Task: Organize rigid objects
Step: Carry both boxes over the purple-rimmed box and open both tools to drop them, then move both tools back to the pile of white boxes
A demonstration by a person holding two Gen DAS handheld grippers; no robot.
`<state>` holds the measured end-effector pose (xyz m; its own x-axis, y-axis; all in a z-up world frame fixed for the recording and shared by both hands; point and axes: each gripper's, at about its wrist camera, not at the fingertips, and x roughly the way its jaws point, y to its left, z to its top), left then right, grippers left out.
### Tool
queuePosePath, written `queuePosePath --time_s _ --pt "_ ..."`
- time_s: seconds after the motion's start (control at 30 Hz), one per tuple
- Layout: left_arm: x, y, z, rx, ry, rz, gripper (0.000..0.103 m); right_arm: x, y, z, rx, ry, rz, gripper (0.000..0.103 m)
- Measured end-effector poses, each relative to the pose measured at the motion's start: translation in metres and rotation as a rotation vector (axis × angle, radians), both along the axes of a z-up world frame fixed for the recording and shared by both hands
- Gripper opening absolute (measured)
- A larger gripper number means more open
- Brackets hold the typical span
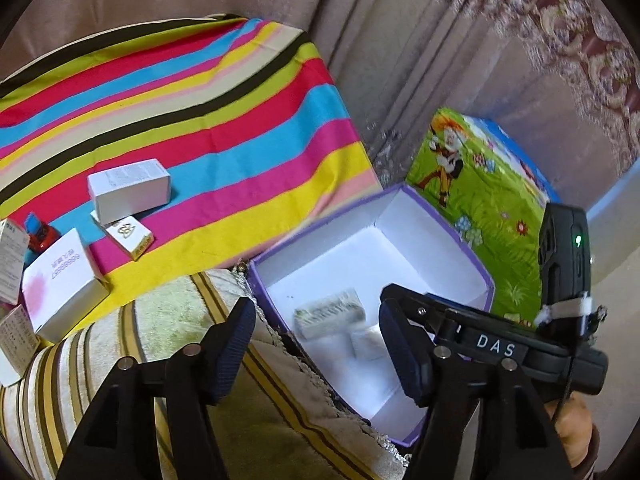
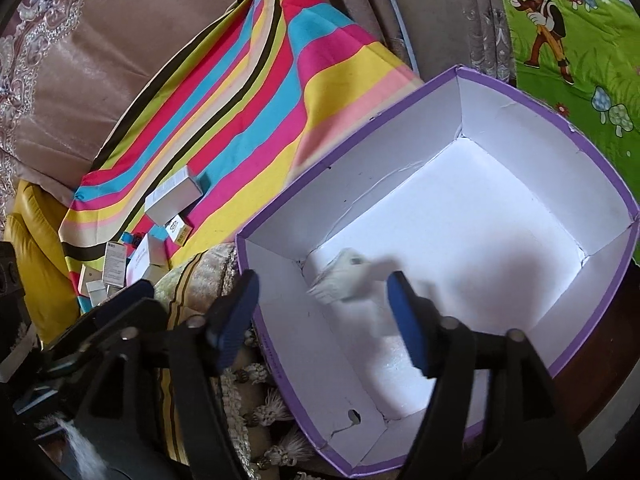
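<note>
A purple-edged open box with a white inside stands beside the sofa. A small pale carton, blurred by motion, is inside it near the floor. My right gripper is open above the box, the carton just past its fingertips. My left gripper is open and empty over the box's near rim. Several small white cartons and a red toy car lie on the striped cloth.
The striped cloth covers a sofa seat with a beige striped cushion in front. A green cartoon-printed box stands behind the purple box. The right gripper's body reaches in from the right.
</note>
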<state>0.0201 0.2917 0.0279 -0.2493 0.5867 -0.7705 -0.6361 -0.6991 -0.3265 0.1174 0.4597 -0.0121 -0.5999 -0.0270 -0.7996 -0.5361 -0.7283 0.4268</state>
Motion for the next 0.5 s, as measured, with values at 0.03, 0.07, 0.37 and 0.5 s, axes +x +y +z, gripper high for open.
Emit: queuePosePath --time_s 0.03,0.07,0.37,0.5 --pt "-0.001 -0.002 0.0 0.005 -0.006 0.013 0.065 0.0 0.0 0.001 0.011 -0.006 -0.006 0.078" --pt "-0.003 -0.006 0.0 0.011 -0.014 0.027 0.065 0.0 -0.001 0.002 0.029 -0.014 -0.016 0.082" --pt "-0.009 -0.034 0.007 0.069 -0.016 0.067 0.065 -0.004 -0.004 0.013 0.252 -0.133 -0.094 0.092" --pt "-0.017 -0.053 0.01 0.095 -0.026 0.103 0.065 -0.006 -0.009 0.018 0.321 -0.129 -0.085 0.093"
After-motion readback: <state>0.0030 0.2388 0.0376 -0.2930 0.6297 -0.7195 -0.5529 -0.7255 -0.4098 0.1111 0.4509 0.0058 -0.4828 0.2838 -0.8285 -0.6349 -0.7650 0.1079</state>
